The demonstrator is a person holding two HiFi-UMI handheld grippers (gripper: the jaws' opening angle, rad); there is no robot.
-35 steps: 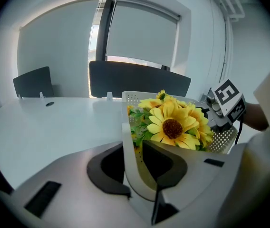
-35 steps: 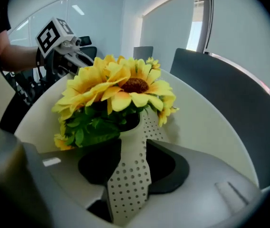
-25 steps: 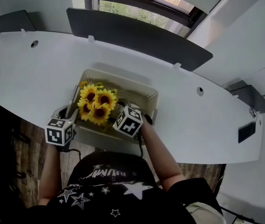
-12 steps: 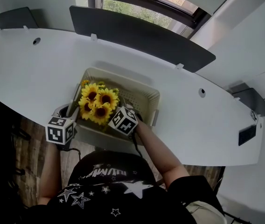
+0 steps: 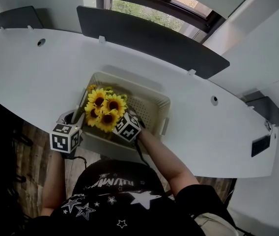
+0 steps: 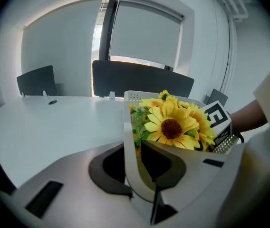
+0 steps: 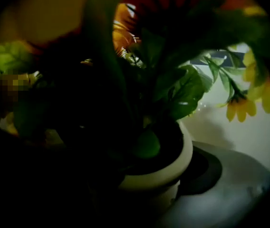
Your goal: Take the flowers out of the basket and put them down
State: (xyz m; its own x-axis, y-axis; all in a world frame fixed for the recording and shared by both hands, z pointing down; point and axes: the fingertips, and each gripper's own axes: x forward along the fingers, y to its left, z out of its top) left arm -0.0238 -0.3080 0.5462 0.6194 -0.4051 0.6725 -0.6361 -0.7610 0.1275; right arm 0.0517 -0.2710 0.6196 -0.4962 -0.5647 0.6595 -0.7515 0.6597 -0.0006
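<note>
A bunch of yellow sunflowers (image 5: 104, 109) stands in the left part of a cream perforated basket (image 5: 144, 90) on the white desk. My left gripper (image 6: 137, 167) is at the basket's near left corner; its jaws have just been closing and its pads press on the basket's wall (image 6: 129, 141). The sunflowers (image 6: 172, 126) show just behind that wall. My right gripper, with its marker cube (image 5: 128, 127), reaches in under the blooms. Its jaws have just been opening and stand wide. The flowers' white pot (image 7: 166, 172) sits between them, not squeezed. The left jaw is lost in shadow.
The curved white desk (image 5: 31, 68) runs past both sides of the basket, with a dark divider panel (image 5: 144, 38) and a window behind it. The basket's right half (image 5: 149, 109) holds nothing. Wood floor (image 5: 34, 141) lies beyond the desk's near edge.
My right gripper has slid left and slightly down, in under the sunflowers. The left gripper and the basket have kept still.
</note>
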